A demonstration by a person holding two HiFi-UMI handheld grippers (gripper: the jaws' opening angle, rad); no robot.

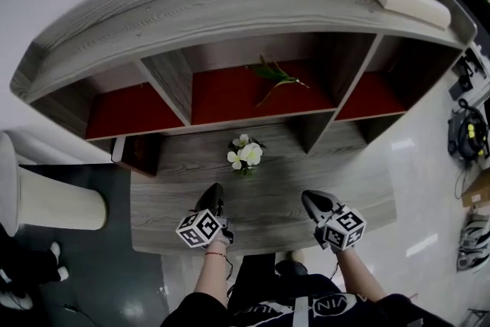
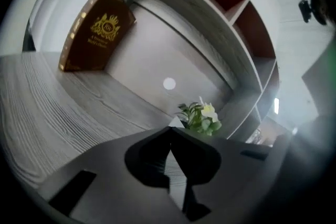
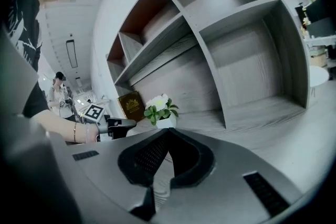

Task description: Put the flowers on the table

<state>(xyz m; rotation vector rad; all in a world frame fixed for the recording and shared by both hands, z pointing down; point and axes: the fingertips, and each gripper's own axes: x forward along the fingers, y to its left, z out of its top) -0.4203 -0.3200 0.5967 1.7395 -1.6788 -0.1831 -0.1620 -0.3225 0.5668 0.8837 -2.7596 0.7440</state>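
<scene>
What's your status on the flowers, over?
Left tongs shut, empty; right tongs shut, empty. Flowers upright on table, apart from both. Nothing in the way.

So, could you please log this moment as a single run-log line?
flowers: upright on table | left tool: shut, empty | right tool: shut, empty | both near front edge, apart from flowers
</scene>
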